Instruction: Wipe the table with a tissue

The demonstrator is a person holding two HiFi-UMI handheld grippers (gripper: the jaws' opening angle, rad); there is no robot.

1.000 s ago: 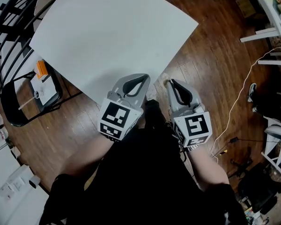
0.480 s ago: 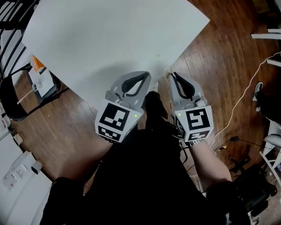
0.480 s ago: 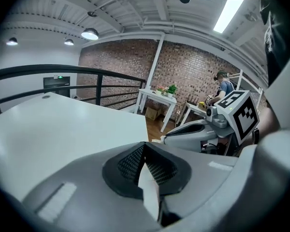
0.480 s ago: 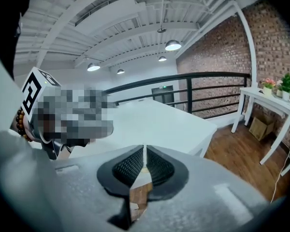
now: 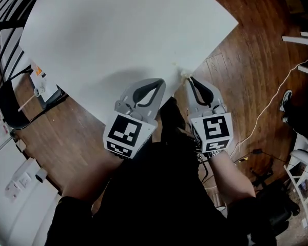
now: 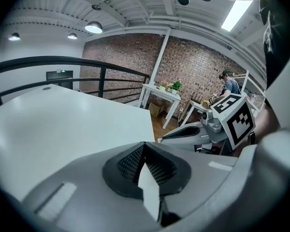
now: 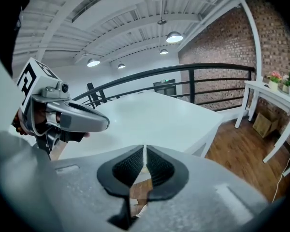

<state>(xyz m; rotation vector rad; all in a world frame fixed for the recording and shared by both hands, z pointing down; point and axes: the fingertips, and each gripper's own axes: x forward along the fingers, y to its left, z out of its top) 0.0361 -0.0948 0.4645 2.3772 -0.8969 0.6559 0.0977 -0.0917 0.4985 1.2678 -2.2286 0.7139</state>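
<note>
The white table (image 5: 118, 29) should be wiped in long overlapping strokes from its near edge outward, with the wad pressed flat and lightly. The left tool (image 5: 155, 83), its jaws pressed together on nothing, hangs over that edge. The right tool (image 5: 188, 81) pinches what looks like a small tissue (image 5: 183, 75) scrap just beside the same edge. Compared with a second ago, both tools are closer in to the table.
</note>
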